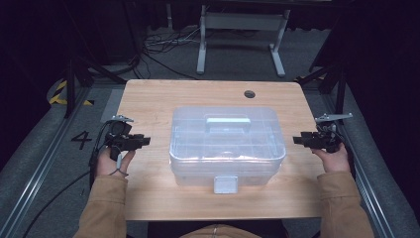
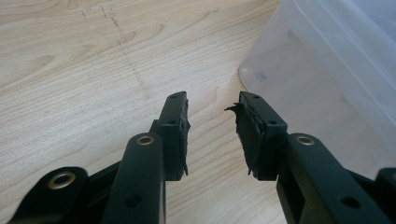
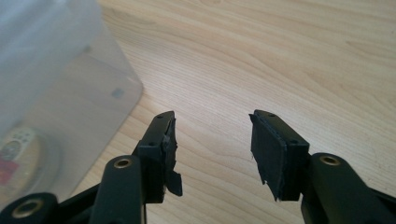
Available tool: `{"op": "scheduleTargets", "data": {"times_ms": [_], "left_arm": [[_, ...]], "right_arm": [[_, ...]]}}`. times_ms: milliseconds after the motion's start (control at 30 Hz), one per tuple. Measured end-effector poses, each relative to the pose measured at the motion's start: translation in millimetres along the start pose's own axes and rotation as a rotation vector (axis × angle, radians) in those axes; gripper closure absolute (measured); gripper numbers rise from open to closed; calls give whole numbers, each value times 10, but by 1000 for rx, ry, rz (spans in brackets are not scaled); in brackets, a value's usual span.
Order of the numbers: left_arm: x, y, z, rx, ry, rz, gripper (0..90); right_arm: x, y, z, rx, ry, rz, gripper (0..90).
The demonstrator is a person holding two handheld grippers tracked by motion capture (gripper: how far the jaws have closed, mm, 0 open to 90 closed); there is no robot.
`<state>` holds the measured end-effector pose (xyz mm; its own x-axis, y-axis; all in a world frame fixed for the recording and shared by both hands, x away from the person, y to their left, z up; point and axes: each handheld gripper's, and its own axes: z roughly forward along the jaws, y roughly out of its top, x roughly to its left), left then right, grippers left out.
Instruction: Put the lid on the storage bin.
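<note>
Clear plastic box in the middle of the table, between the 2 tools, left tool and right tool each near 1 side, apart from it, both half open, holding nothing, box see-through, lid closed, handle on top, latch in front.

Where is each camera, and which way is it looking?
High view: sits above the person's side, looks forward and down at the table and clear box; both hands, sleeves, left gripper and right gripper show.
Left gripper view: rides the left gripper, looks along its open jaws at the wood and a box corner.
Right gripper view: rides the right gripper, looks likewise at the wood.
All views share the box and table.
</note>
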<state>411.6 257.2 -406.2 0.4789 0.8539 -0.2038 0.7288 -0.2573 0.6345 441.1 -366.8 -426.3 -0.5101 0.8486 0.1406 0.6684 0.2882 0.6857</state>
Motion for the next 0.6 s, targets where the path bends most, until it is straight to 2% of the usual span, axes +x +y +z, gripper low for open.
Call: {"op": "scheduleTargets", "data": {"times_ms": [133,200,367,500,600], "left_arm": [[12,-30,65,4,15,8,628],[32,-56,133,11,19,3,626],[50,-99,267,31,29,20,624],[63,-118,367,56,28,43,623],[66,-148,451,93,31,54,621]], "right_arm": [[-71,-76,95,9,1,18,504],[-84,-91,114,9,-3,16,504],[-110,-154,207,7,-14,10,504],[-137,-196,290,25,-17,22,505],[-145,-241,367,31,-25,18,507]]}}
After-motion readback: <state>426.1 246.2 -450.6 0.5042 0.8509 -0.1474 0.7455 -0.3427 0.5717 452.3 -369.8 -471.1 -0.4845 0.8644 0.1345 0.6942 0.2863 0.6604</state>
